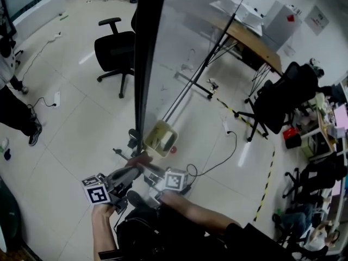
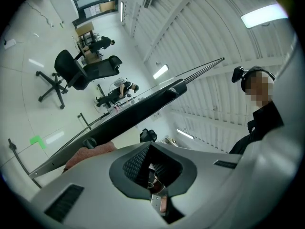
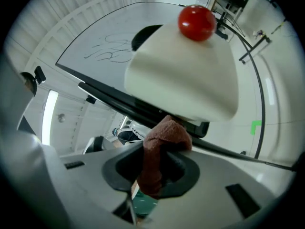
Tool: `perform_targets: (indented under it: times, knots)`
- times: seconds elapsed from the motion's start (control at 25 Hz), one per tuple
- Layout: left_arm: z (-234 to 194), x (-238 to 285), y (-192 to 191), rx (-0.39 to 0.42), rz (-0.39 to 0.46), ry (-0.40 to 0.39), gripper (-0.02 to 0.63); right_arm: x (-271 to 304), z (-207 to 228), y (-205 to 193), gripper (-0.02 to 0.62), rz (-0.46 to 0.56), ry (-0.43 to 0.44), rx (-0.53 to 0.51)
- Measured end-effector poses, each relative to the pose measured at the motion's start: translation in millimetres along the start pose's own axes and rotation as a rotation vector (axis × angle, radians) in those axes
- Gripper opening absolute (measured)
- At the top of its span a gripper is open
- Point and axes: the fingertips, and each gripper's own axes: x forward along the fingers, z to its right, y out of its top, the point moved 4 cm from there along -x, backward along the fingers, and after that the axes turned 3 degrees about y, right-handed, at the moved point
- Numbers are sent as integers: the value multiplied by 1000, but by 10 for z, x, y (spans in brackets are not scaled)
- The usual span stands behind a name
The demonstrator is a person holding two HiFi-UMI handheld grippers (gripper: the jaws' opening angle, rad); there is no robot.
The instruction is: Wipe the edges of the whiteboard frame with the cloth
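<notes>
The whiteboard stands edge-on in the head view, its black frame [image 1: 145, 64] running down to a beige tray [image 1: 160, 138]. A reddish-brown cloth [image 1: 138, 159] sits at the frame's lower end. My right gripper [image 1: 144, 166] is shut on the cloth [image 3: 164, 137] and presses it against the black frame [image 3: 119, 101], just under the beige tray [image 3: 190, 75] with a red ball [image 3: 197, 23] on it. My left gripper [image 1: 133, 173] is close beside it, jaws [image 2: 151, 168] together with nothing between them. In its view the frame [image 2: 138, 113] runs diagonally and the cloth [image 2: 88, 154] shows at the left.
A black office chair [image 1: 115, 50] stands on the floor left of the board. A person [image 1: 16, 113] stands at the far left. Cables and a power strip [image 1: 56, 98] lie on the floor. A desk [image 1: 250, 37], more chairs [image 1: 277, 102] and yellow-black floor tape [image 1: 266, 189] are to the right.
</notes>
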Motion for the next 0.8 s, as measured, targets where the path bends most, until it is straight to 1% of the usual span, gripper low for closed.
perform_targets:
  times: [0.12,0.2,0.28,0.44,0.56,0.64,0.8]
  knots:
    - [84,-4,42,29,-1,-8,-5,-1,-152,82,94,-10,9,-54]
    - [134,-40,98,43,6,-14,-5,35,-272,138,94,-4,29,-68]
    - [178,-77,138,47,20,-20,-5,62,-363,173,94,9,41,-69]
    - [366,-63,205,34,56,-45,-4,6,-496,236,94,38,39,-55]
    - [519,-77,303,50,73,-55,-3,20,-631,277,94,62,58,-54]
    - [617,-77,362,67,80,-51,-3,28,-737,312,94,79,83,-54]
    - [766,-75,450,96,84,-29,-3,30,-911,384,94,105,106,-64]
